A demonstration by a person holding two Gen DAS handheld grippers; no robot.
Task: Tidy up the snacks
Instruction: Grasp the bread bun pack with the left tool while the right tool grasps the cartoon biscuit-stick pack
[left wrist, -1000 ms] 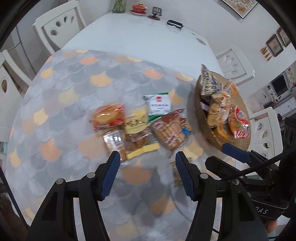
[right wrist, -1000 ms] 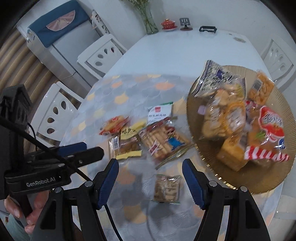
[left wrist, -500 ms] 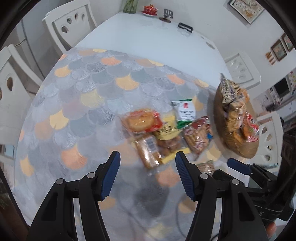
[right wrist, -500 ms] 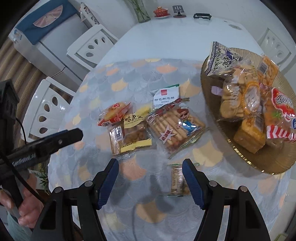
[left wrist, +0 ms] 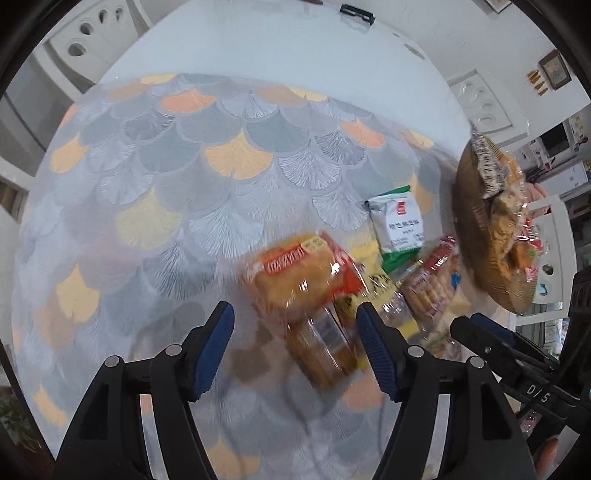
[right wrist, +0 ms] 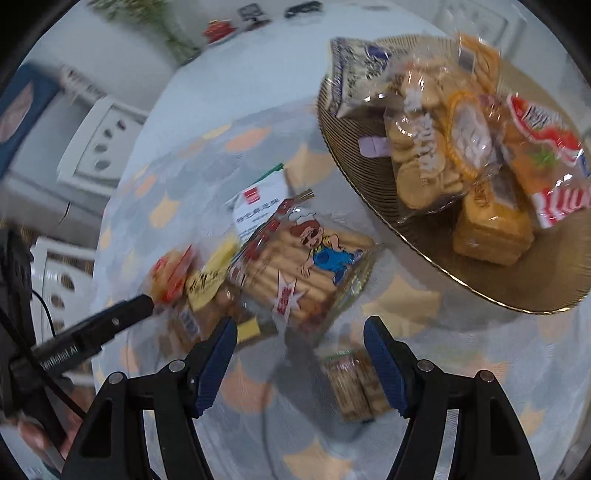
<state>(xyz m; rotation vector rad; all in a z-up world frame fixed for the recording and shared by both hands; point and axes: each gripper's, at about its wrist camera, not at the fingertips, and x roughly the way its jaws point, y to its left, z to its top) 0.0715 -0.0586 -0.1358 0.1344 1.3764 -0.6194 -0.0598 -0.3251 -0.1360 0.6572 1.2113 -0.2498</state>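
Several snack packs lie on the scale-patterned tablecloth. My left gripper [left wrist: 293, 323] is open just above an orange-red bread pack [left wrist: 295, 277] and a clear cake pack [left wrist: 321, 350]. My right gripper [right wrist: 299, 339] is open over a biscuit-stick pack with a cartoon boy [right wrist: 299, 266], with a small cracker pack [right wrist: 352, 384] by its right finger. A white-green pack [right wrist: 258, 206] and a yellow pack [right wrist: 210, 280] lie beside them. The woven tray [right wrist: 354, 162] at the right holds several snacks.
White chairs [right wrist: 99, 147] stand around the table. A red teapot [right wrist: 218, 29] and small items sit at the far end. The left gripper's finger [right wrist: 110, 325] shows in the right wrist view; the right gripper's body [left wrist: 517, 354] shows in the left wrist view.
Both grippers have moved down and closer to the loose packs. The left one now hovers over the bread and cake packs; the right one swung toward the biscuit-stick pack. Both stay open.
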